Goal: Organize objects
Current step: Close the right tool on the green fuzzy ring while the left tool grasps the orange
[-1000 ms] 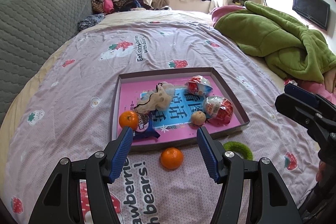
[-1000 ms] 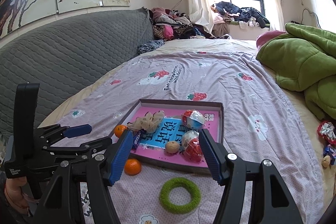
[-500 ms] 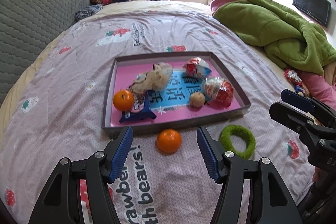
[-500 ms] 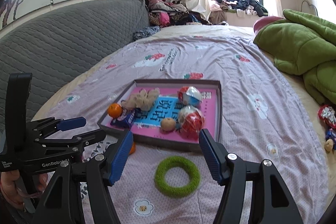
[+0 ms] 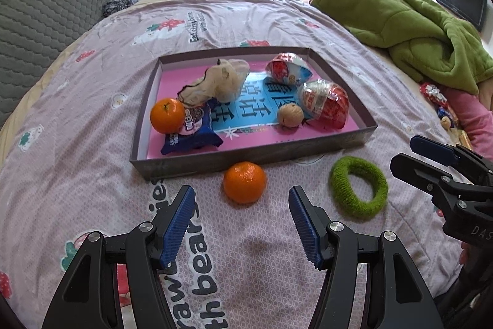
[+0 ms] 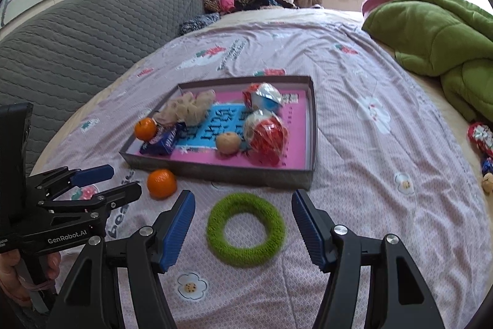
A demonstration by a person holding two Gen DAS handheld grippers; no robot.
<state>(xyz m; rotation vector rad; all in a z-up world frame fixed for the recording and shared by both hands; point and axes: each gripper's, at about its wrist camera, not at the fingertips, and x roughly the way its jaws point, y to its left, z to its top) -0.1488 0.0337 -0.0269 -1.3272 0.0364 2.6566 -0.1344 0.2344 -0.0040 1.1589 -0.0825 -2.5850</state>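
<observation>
Lilac bedsheet (image 5: 92,162): printed with strawberries and bears, it covers the bed and bears everything named below.
Tray (image 5: 144,125): shallow grey cardboard box with a pink floor and blue lettering, lying flat on the sheet.
In the tray: a mandarin (image 5: 168,115) at the near left, leaning against a blue biscuit packet (image 5: 191,134); a beige mesh pouch (image 5: 222,79) behind them; a walnut (image 5: 290,114); two red-and-white wrapped eggs (image 5: 326,104), one behind the other.
Loose mandarin (image 5: 244,181): on the sheet just outside the tray's near wall.
Green ring (image 6: 246,228): fuzzy hair tie lying flat on the sheet, beside the loose mandarin and near the tray's front corner.
Left gripper (image 5: 242,219): blue pads spread wide, nothing between them; the loose mandarin sits just ahead of the gap.
Right gripper (image 6: 243,224): jaws spread wide and empty, the green ring lying under and ahead of the gap, untouched.
In the way: the tray's near wall stands between both loose things and the tray floor.
Around: green blanket (image 5: 400,20) heaped at the right, grey quilted headboard (image 6: 77,36) at the left, clothes piled by the window.
</observation>
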